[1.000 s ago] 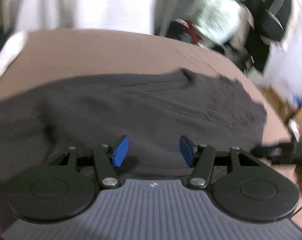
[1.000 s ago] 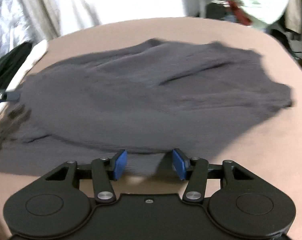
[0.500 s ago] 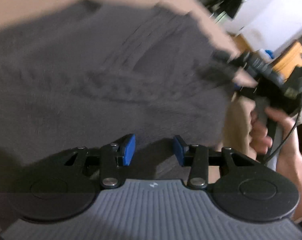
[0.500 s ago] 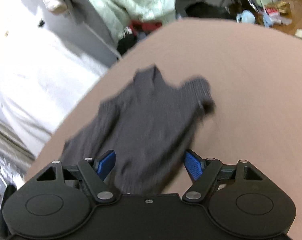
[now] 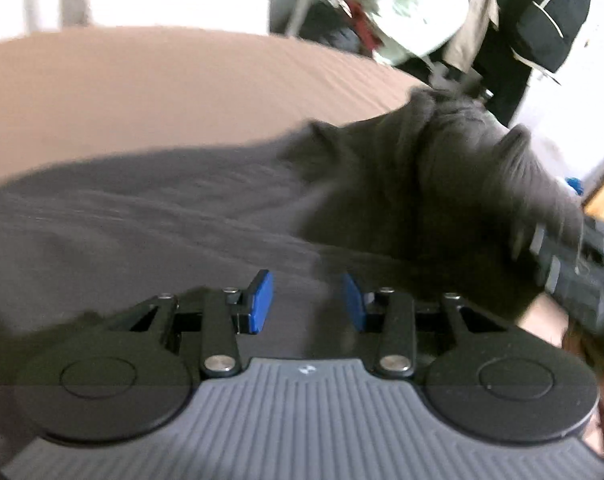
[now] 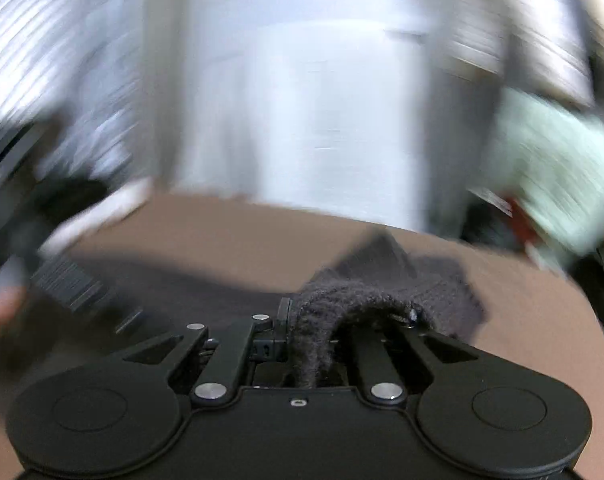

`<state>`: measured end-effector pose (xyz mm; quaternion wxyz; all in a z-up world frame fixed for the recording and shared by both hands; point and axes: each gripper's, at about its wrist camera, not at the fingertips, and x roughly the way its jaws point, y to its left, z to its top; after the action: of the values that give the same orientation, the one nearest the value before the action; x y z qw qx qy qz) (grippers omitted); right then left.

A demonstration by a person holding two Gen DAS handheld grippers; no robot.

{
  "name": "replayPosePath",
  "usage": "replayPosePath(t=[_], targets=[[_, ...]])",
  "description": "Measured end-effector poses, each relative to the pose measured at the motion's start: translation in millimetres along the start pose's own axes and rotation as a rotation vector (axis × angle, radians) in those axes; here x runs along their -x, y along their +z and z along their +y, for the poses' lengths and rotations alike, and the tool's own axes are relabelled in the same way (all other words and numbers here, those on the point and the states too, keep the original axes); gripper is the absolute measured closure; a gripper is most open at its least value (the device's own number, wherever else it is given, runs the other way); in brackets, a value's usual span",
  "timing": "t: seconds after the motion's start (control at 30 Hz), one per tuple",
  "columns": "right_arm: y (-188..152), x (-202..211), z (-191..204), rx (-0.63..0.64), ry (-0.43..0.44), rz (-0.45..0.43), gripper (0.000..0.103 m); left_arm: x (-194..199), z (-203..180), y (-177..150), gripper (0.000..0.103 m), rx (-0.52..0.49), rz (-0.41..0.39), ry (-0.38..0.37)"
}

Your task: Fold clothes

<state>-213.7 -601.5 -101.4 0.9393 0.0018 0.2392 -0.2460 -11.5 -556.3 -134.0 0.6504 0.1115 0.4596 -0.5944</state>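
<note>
**One edge of the sweater is held up, a fold in hand**

Left wrist view: the dark grey sweater [image 5: 149, 216] lies spread on the brown surface [image 5: 141, 88]; its right part is raised in a bunch; the left hand-held gripper [image 5: 306, 300] stands narrowly apart over the cloth, holding nothing; hanging clothes [image 5: 418, 12] fill the room behind.

Right wrist view: the right hand-held gripper [image 6: 342, 320] is closed on a thick knit edge of the sweater [image 6: 442, 284]; I judge the next move should carry this edge across and lay it flat; the white wall [image 6: 302, 100] is much blurred.
</note>
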Motion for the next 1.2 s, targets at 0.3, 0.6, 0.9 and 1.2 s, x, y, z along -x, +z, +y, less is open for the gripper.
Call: replayPosePath(t=[0.3,0.6,0.9,1.2], targets=[[-45,-86,104,0.335,0.042,0.267,0.071,54,71,-33,0.048,0.122,-0.054,0.07],[-26,-81,106,0.177,-0.018,0.271,0.063,105,105,-39,0.04,0.113,-0.015,0.306],[-10,-66,167,0.206,0.358,0.251,0.034,171,215,-85,0.035,0.367,0.045,0.632],[-19,-53,237,0.32,0.453,0.281,0.033,161,243,-115,0.019,0.553,0.023,0.278]])
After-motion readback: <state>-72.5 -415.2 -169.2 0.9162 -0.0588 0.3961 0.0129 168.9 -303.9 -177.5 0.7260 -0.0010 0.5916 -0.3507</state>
